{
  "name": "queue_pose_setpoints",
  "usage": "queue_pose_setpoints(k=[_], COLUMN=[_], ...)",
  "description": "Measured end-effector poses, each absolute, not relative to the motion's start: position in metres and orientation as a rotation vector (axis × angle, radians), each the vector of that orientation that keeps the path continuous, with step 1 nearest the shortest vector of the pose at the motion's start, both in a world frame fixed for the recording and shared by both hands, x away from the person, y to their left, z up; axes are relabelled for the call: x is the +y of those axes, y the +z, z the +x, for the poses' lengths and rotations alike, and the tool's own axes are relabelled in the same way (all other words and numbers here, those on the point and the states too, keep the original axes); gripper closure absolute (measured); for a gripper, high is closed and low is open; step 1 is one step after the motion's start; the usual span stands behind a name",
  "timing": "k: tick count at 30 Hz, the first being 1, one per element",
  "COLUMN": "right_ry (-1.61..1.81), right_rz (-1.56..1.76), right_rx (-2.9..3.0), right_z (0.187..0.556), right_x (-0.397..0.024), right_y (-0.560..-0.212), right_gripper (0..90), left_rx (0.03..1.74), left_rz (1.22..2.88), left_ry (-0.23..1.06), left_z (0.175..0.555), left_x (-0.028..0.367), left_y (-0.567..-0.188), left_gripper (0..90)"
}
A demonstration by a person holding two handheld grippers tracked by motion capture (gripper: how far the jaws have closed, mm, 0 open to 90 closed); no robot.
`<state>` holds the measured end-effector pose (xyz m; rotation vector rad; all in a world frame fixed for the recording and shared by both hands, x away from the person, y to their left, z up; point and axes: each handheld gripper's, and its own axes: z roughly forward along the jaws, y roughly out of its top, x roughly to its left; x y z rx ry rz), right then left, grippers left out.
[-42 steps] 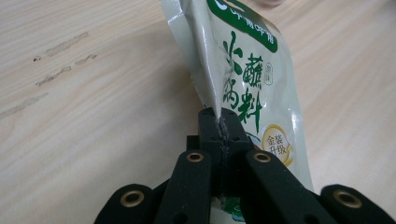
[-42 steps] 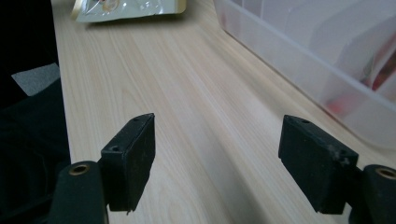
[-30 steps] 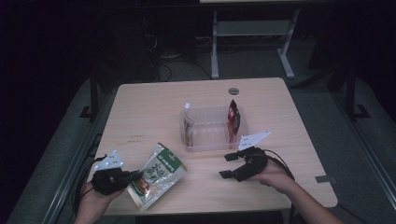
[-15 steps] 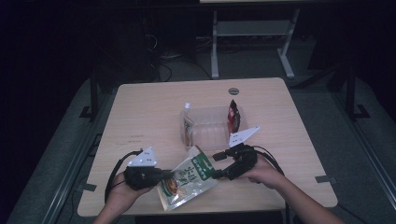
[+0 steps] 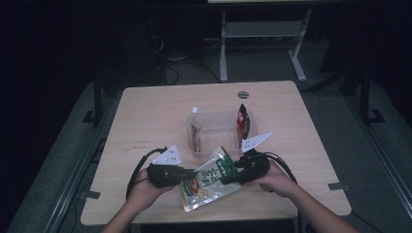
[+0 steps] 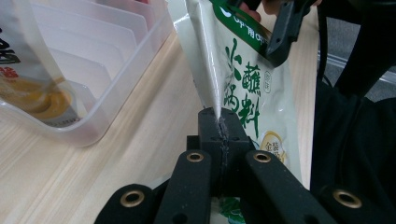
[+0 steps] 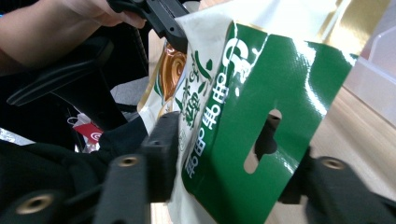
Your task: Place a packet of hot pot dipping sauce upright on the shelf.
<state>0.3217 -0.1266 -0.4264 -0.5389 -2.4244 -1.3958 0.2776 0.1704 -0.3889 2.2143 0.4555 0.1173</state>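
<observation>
A green-and-white food pouch (image 5: pixel 209 177) is held up at a slant over the table's front middle. My left gripper (image 5: pixel 192 173) is shut on its side seam, which the left gripper view shows pinched between the closed jaws (image 6: pixel 219 125). My right gripper (image 5: pixel 228 175) faces it from the right. Its jaws have just been closing, and the pouch's green header (image 7: pixel 261 93) with the hang hole lies aslant between them. The jaws still stand apart (image 7: pixel 229 149). One right finger (image 6: pixel 280 32) shows at the pouch's top edge.
Just behind the pouch stands a clear plastic bin (image 5: pixel 216 146) with ribbed dividers (image 6: pixel 107 70). It holds a spouted pouch (image 5: pixel 195 131) at its left end and a dark red packet (image 5: pixel 243 121) at its right. Cables trail from both grippers toward the front edge.
My left gripper has carried the pouch rightward from the front left to the front middle. The pouch's header now sits between the right gripper's jaws, which have narrowed.
</observation>
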Motion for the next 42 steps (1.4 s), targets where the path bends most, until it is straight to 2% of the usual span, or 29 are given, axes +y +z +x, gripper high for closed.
queue_pose_setpoints(k=[19,27,32,36,37,40,42], right_ry=[-1.492,-1.525,-1.536,-1.550,-1.552,-1.567,-1.588], right_rz=[-0.531,-0.480,-0.467,-0.453,-0.462,-0.459,-0.450], right_rx=[-2.369,-2.351,-2.342,-2.327,-2.324,-2.315,-2.310], right_z=[0.321,0.321,0.320,0.320,0.319,0.319,0.319], right_x=[-0.131,-0.133,-0.133,-0.134,-0.135,-0.138,-0.138], right_y=[-0.421,-0.420,-0.419,-0.418,-0.417,-0.416,-0.414], right_gripper=[85.4,89.6,90.0,90.0,90.0,90.0,90.0], left_rx=[0.466,0.481,0.509,0.563,0.571,0.551,0.535], left_rz=[2.188,2.201,2.181,2.146,2.136,2.129,2.141], left_ry=[0.116,0.123,0.124,0.186,0.186,0.155,0.151], left_z=[0.281,0.287,0.290,0.292,0.292,0.292,0.291], left_x=[0.175,0.172,0.172,0.182,0.185,0.191,0.187], left_y=[-0.392,-0.398,-0.399,-0.395,-0.393,-0.388,-0.387], left_gripper=[89.9,88.2,77.1,68.7,71.0,89.5,89.7])
